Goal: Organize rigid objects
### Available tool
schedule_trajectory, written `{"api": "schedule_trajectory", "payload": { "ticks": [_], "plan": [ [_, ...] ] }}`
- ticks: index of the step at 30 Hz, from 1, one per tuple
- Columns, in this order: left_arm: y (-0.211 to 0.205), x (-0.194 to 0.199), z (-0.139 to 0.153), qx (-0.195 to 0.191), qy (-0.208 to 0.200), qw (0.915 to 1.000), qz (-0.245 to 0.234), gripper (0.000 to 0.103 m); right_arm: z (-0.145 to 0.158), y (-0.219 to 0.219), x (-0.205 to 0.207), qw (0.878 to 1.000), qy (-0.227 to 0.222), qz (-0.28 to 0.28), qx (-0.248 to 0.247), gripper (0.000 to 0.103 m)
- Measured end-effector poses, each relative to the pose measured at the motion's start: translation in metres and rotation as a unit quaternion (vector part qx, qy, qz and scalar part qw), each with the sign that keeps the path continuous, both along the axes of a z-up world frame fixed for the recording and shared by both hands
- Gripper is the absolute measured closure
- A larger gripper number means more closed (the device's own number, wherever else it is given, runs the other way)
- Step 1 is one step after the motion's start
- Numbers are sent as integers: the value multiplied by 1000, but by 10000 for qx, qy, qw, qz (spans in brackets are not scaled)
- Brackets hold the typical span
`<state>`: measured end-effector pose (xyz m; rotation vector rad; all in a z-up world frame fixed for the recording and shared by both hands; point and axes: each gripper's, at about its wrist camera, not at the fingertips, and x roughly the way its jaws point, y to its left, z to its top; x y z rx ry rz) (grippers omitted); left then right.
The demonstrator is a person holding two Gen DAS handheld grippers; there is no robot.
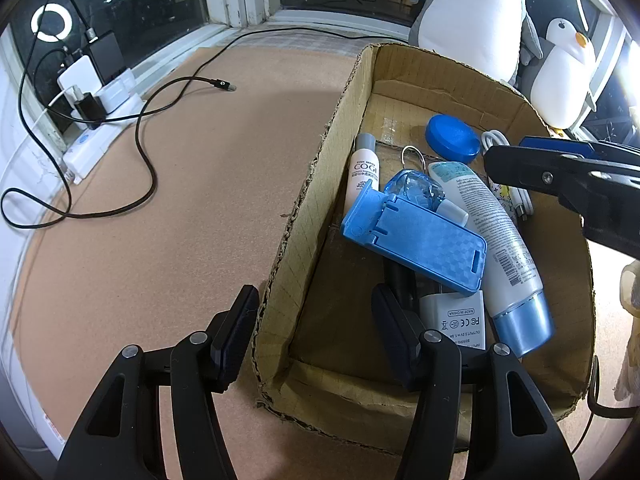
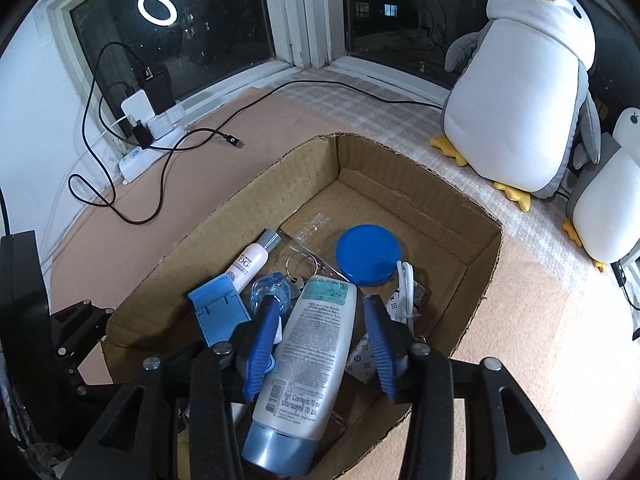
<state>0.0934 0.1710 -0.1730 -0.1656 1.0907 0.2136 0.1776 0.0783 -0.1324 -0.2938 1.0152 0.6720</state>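
One lotion tube [image 2: 308, 344] lies in the cardboard box [image 2: 452, 184] between your right gripper's [image 2: 320, 344] jaws, parted and clear of it. Smooth, light, squeezable: grip mid-body. Left gripper [image 1: 316, 320] straddles the box wall, half-open.

Sharp, evenly lit fisheye views with bent, dark corners; a ring light [image 2: 157, 9] glares in the window.

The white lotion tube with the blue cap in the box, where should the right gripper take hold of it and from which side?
Grip the white lotion tube across its flat mid-body, from above. It lies on top of the pile in the cardboard box, and the right gripper already straddles it, open. The blue cap end is rounder and probably slips more easily.
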Motion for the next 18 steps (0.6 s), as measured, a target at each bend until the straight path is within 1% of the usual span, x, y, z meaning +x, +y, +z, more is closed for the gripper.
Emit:
{"api": "schedule_trajectory", "payload": {
  "ticks": [2, 4, 18],
  "plan": [
    [0, 0, 0, -1, 0, 10000, 2, 45, 1, -1, -1, 10000, -21, 10, -4, 51],
    [0, 0, 0, 0, 1, 10000, 2, 45, 3, -2, -2, 10000, -48, 9, 5, 48],
    [0, 1, 1, 18, 10, 10000, 9, 45, 15, -22, -13, 9998, -90, -121, 93, 44]
  ]
}}
